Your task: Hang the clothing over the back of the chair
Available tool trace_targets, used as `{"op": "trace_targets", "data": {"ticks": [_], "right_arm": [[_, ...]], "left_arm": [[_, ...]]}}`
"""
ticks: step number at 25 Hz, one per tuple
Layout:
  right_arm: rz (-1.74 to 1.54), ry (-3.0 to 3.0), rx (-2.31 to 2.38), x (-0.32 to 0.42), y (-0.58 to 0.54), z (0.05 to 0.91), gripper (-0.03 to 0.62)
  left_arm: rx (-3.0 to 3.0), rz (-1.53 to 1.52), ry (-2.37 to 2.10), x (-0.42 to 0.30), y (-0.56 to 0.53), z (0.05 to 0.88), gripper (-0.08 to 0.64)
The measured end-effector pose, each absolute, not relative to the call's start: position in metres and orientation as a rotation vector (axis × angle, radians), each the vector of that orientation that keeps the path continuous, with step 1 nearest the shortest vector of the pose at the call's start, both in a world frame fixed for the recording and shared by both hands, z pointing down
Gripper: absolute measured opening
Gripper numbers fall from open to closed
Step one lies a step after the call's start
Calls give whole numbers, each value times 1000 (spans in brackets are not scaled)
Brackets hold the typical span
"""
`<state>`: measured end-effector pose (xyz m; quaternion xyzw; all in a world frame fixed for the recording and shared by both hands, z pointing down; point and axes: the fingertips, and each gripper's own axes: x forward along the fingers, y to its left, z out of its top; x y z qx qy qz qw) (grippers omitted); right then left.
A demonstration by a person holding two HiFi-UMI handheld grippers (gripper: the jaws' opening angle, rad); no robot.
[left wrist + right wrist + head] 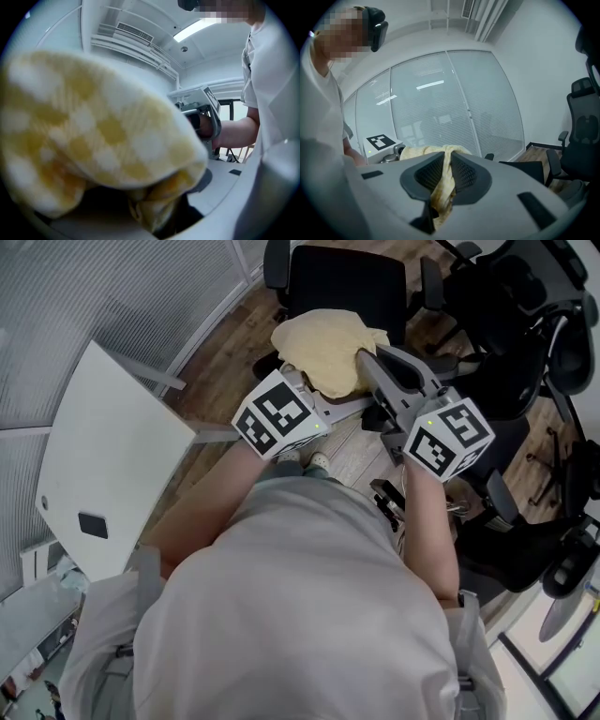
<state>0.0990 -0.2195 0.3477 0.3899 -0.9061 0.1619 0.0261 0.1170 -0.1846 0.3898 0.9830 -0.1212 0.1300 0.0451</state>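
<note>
While the right tool [445, 159] pinches one fold, the clothing [421, 151] bunches just beyond.

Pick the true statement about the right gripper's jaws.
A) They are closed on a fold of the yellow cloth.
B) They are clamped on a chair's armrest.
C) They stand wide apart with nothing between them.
A: in the right gripper view, the right gripper has its dark pads pressed together on a strip of the yellow cloth, which hangs down between them.

The clothing [93, 136] is yellow-and-cream checked, the chair [349, 282] black, the floor [225, 352] brown wood.
</note>
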Motion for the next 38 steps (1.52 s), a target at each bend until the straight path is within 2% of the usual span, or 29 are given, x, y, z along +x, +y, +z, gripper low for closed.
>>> {"op": "trace_targets", "data": {"ticks": [17, 27, 38], "right_arm": [[323, -2864, 1495, 141, -221, 277, 52], [553, -2693, 1604, 176, -238, 335, 52], [518, -2549, 1533, 170, -240, 366, 54]], "left_arm": [[3027, 372, -353, 119, -176, 390, 273], [3003, 420, -328, 115, -171, 400, 273], [2889, 417, -180, 120, -151, 413, 273]]}}
